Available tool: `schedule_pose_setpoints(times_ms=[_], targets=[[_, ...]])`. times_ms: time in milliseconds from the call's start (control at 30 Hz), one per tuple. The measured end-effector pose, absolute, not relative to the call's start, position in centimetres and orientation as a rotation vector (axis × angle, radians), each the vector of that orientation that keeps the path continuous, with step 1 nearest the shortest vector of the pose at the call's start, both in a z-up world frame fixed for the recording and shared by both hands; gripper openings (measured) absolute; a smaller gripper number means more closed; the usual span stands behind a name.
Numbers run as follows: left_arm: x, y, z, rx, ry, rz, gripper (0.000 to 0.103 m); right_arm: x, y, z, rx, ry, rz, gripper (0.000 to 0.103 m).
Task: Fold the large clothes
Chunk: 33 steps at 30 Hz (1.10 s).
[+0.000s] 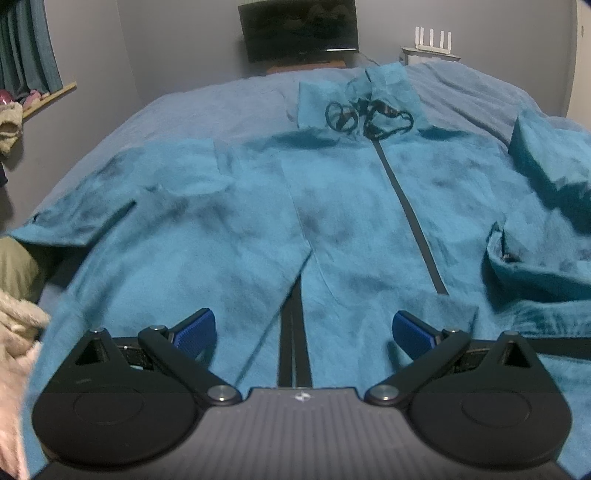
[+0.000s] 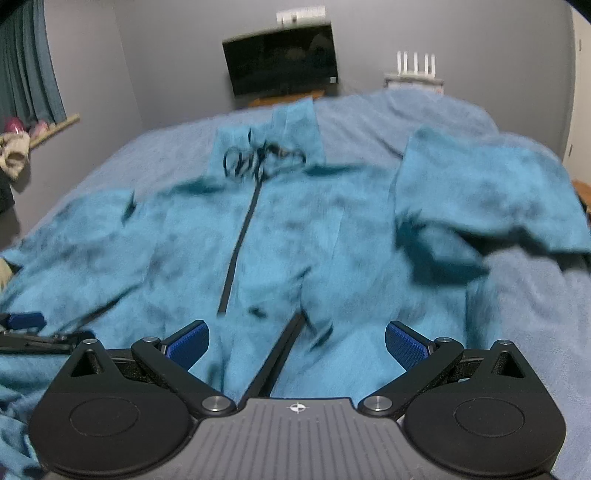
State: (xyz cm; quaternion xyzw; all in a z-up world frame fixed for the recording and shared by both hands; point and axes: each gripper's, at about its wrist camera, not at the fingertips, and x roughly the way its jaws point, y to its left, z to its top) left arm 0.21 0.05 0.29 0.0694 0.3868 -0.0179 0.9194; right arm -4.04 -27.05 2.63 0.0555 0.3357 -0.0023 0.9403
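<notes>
Currently a teal fleece jacket [image 1: 229, 236] lies front-up, spread across a bed with a blue-grey cover [image 1: 207, 107]; collar toward the far wall, hem toward the cameras. Dark front zipper [image 1: 406, 206] runs from collar down the chest, closed in its upper part; near the hem the two front panels part and a dark strip shows between them. Black drawcord loops [image 1: 365, 116] sit bunched at the collar. One sleeve lies out flat at the left of the left wrist view; the other sleeve [image 2: 480, 199] is doubled back on itself in thick folds at the right edge of the bed. Left gripper [image 1: 303, 334] hovers low over the hem, jaws spread wide, blue pads [image 1: 195, 330] apart, nothing between them. Right gripper [image 2: 297, 341] likewise over the hem, jaws wide apart, empty; right wrist view is motion-blurred. Tip of the left gripper shows at the left edge of the right wrist view, just over the fabric. Background: dark monitor [image 1: 299, 29] against the grey wall, white router with antennas [image 1: 432, 46], teal curtain [image 1: 26, 48] at left.
</notes>
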Motion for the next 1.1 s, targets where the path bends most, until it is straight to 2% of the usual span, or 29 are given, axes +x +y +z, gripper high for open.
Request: schedule_pose_setpoints(times_ms=[133,267,400,867,967,1100], targets=[[1.5,1.7,3.6,0.106,0.746,-0.058,0.103,-4.6,-28.3,4.9,0.101,0.545,-0.054,0.103],[3.8,2.5,7.1,0.138,0.607,-0.041,0.103,-4.8,-30.7,6.2,0.102,0.419,-0.083,0.103],[7.4,2.4,7.9,0.187,0.581,-0.065,0.103,-2.8,-34.7,6.7,0.189,0.469,-0.125,0.103],[12.4,2.9,-3.0,0.149,0.764,-0.147,0.103,-0.7,-51.6,-0.4,0.61,0.525,-0.435,0.102],[13.2,3.7,-4.3,0.101,0.794,-0.148,0.103,0.7,-54.4,-2.7,0.696,0.52,-0.484,0.098],[14.0,4.4,-5.1,0.027,0.804,-0.151,0.103,2.0,-57.7,-5.9,0.837,0.521,-0.543,0.084]])
